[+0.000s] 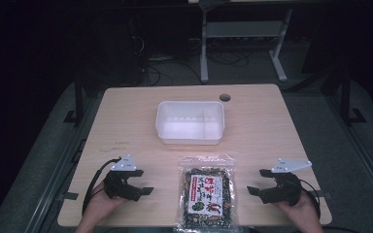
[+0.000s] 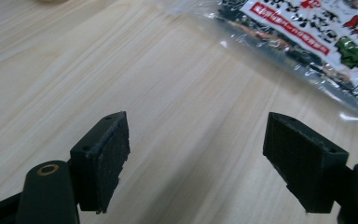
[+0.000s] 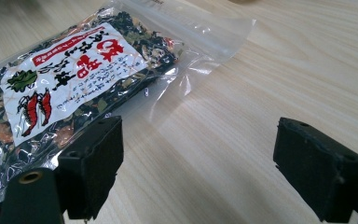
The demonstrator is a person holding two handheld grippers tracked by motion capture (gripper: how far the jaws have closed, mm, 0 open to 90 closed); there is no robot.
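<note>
We see the snack bag [image 1: 209, 192] flat at the desk's [image 1: 126, 121] near edge, bare wood separating it from both empty, wide-open grippers, left [image 1: 141, 182] and right [image 1: 258, 181].

A clear packet [image 1: 208, 197] of dark, perhaps green-flecked contents bears a white label with red lettering; tub [image 1: 190, 138] white.

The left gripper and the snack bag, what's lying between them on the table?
Nothing: between the left gripper and the snack bag there is bare wooden table, as the high view shows.
</note>
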